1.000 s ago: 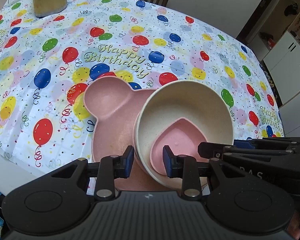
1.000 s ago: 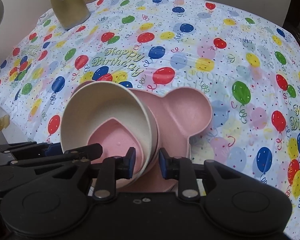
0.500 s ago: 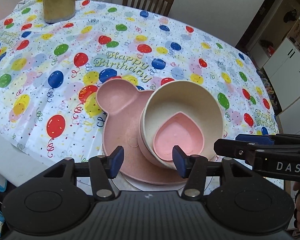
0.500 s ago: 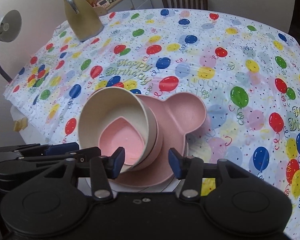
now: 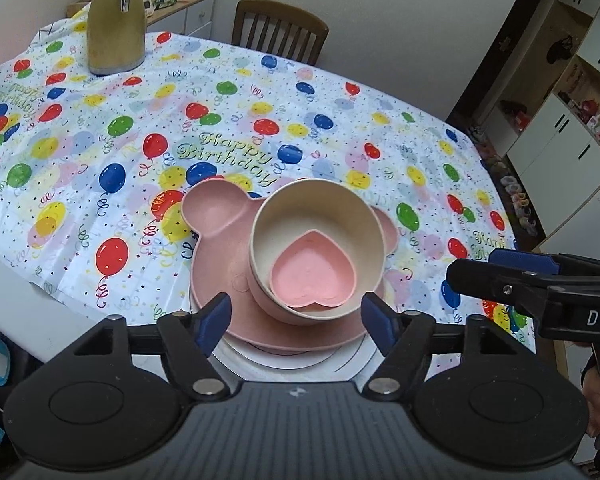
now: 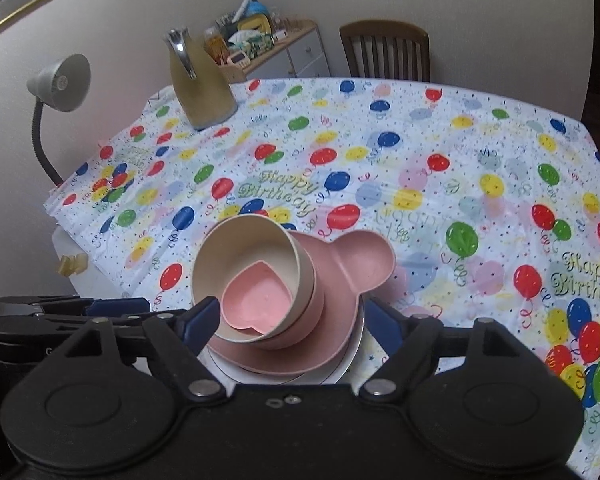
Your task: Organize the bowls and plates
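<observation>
A stack stands near the table's front edge: a white plate [image 5: 284,358] at the bottom, a pink bear-shaped plate [image 5: 216,216] on it, then a pink bowl, a cream bowl [image 5: 300,216], and a pink heart-shaped dish [image 5: 314,270] inside. The stack also shows in the right wrist view: bear plate [image 6: 364,256], cream bowl [image 6: 244,252], heart dish [image 6: 258,300], white plate [image 6: 340,368]. My left gripper [image 5: 296,320] is open and empty, above and in front of the stack. My right gripper [image 6: 290,320] is open and empty, beside it.
A balloon-print birthday tablecloth [image 5: 120,132] covers the table. A tan jug [image 5: 116,20] stands at the far left, also in the right wrist view [image 6: 200,84]. A wooden chair [image 5: 280,28] is behind the table. A desk lamp [image 6: 56,88] stands at the left. Cabinets [image 5: 572,120] are at the right.
Both grippers opened wide, let go of the stack's rim and pulled back and up. The stack stays on the table.
</observation>
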Available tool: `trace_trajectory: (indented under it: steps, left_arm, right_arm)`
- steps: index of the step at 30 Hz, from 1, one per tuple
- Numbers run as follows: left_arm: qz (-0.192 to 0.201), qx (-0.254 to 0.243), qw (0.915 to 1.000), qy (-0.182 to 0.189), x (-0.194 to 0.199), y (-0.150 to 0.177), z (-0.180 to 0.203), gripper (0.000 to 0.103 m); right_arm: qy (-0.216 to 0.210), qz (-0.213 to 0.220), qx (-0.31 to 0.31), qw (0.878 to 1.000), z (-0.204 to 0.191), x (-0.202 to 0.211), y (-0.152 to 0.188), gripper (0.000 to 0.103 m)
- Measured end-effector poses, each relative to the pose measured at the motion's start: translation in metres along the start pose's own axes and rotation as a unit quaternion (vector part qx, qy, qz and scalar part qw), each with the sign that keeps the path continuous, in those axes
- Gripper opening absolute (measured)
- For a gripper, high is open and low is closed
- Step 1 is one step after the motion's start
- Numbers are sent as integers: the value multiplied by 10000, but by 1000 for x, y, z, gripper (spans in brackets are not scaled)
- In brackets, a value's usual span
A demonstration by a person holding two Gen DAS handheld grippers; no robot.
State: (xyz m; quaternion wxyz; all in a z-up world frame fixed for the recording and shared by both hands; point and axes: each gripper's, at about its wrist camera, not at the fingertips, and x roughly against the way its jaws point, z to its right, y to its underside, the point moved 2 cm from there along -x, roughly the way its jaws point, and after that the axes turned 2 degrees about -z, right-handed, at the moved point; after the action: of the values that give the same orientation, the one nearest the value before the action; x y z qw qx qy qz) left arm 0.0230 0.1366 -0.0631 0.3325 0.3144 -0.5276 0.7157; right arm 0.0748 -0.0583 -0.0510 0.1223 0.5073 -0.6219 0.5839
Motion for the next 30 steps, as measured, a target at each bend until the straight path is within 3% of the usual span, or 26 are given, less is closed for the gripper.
trace_trajectory:
  steps: [3, 5, 11, 13, 17, 30]
  left_arm:
    - [98, -41, 9999, 12, 10, 4, 6, 74]
    - [168, -49, 9998, 25, 16, 6, 9, 81]
    - [351, -121, 9993, 41, 32, 13, 19, 82]
    - [400, -150, 9991, 71, 36, 16, 22, 84]
    - [421, -150, 9990, 99, 41, 22, 28, 103]
    - [535, -184, 9984, -82, 60, 36, 46, 103]
  right_arm:
    - [16, 240, 122, 9996, 0, 15, 3, 85]
    - [18, 347, 157, 9993, 0, 23, 5, 87]
    - [18, 645, 189, 9977, 2, 47, 16, 91]
    - [17, 728, 225, 9971, 1, 54, 21, 99]
    - [19, 869, 207, 9960, 2, 66, 30, 103]
    - [-7, 1007, -28, 9949, 7, 90, 47, 103]
